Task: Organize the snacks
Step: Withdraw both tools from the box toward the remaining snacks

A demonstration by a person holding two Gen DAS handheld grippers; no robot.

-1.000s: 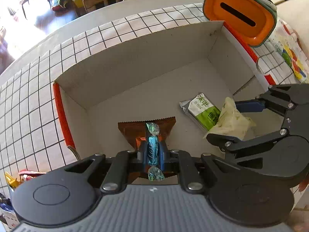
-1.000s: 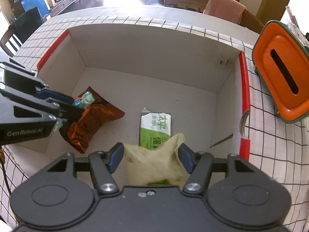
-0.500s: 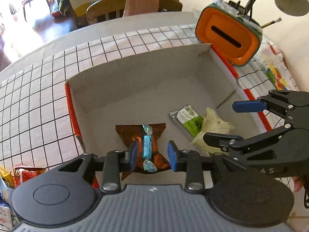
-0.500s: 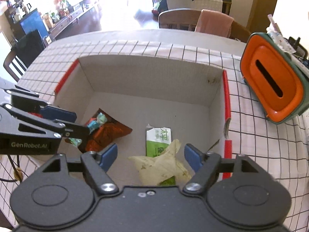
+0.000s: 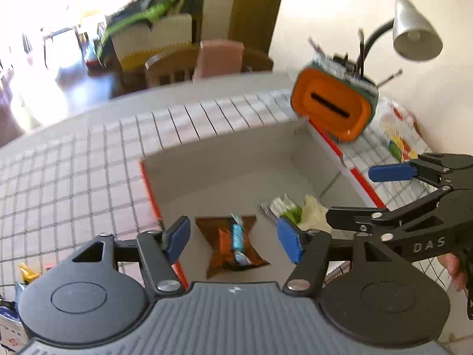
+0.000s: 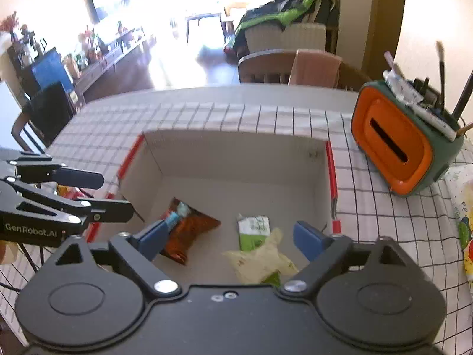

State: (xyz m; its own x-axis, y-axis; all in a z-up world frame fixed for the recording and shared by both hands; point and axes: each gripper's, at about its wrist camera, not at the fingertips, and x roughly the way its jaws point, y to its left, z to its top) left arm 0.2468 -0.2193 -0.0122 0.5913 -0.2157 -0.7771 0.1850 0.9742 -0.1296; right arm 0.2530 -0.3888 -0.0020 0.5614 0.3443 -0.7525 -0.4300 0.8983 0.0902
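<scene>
Grid-check cloth (image 6: 295, 118) covers the table; bright room behind, chairs (image 6: 266, 65) at 12 o'clock. Loose snacks (image 5: 26, 272) on the cloth at 9. Left gripper (image 5: 233, 236): jaws opening, nothing between the pads. Box (image 6: 236, 153), red-edged, mid-table. Inside: brown bag (image 6: 192, 230) with blue candy (image 5: 237, 236) on it at 7; green pack (image 6: 254, 227) and pale pouch (image 6: 260, 261) at 5. Right gripper (image 6: 233, 241): jaws opening, empty. Orange holder (image 6: 393, 148) at 2; lamp (image 5: 414, 35) beyond.
</scene>
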